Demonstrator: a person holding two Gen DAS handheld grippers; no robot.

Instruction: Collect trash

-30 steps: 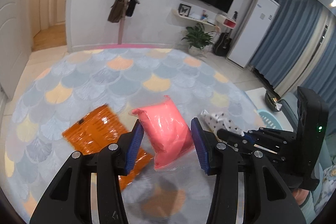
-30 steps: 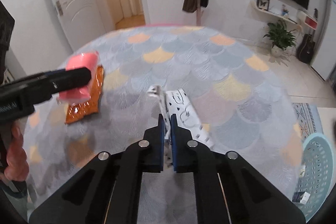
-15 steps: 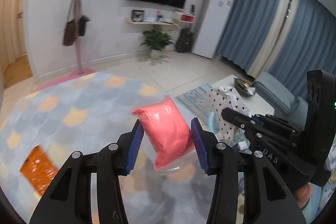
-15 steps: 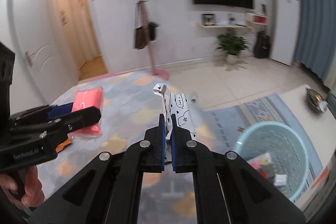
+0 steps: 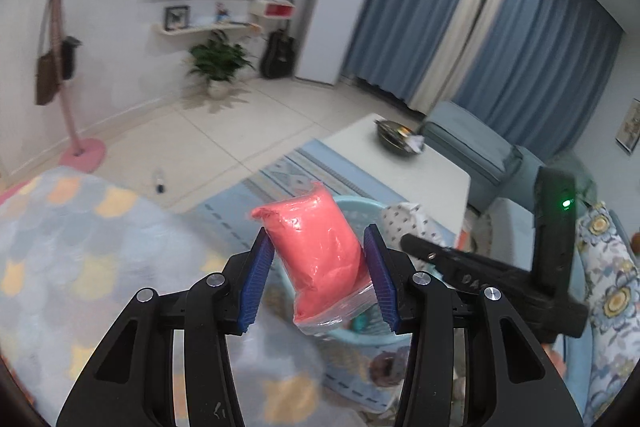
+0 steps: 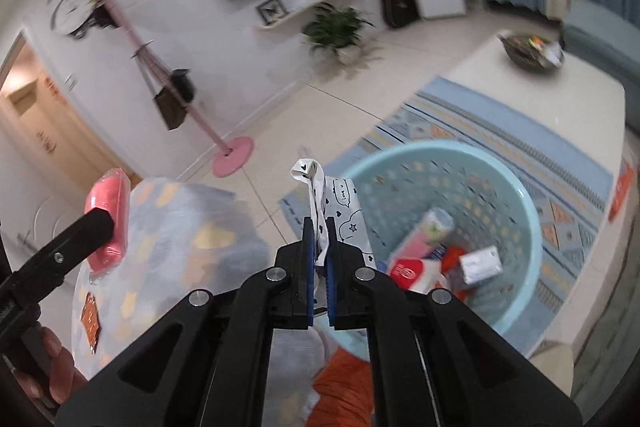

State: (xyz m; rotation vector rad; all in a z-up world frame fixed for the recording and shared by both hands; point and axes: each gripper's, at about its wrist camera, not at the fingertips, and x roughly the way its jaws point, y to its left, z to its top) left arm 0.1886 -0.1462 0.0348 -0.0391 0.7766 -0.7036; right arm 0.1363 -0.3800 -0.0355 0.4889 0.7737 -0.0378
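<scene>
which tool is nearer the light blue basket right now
Right. The right tool, shut on a white patterned wrapper, sits at the light blue basket's near rim. The left tool, holding a pink packet, is off to its left over the rug.

Both the left gripper [image 5: 318, 275] and the right gripper [image 6: 319, 251] are black with silver screws and ribbed blue pads [image 5: 256, 281].

Each of the 2 fisheye views looked forward and down along its own tool from close behind. Both shared the light-blue basket [image 6: 516, 195], the TV wall [image 5: 120, 7] and the other tool at frame edge.
</scene>
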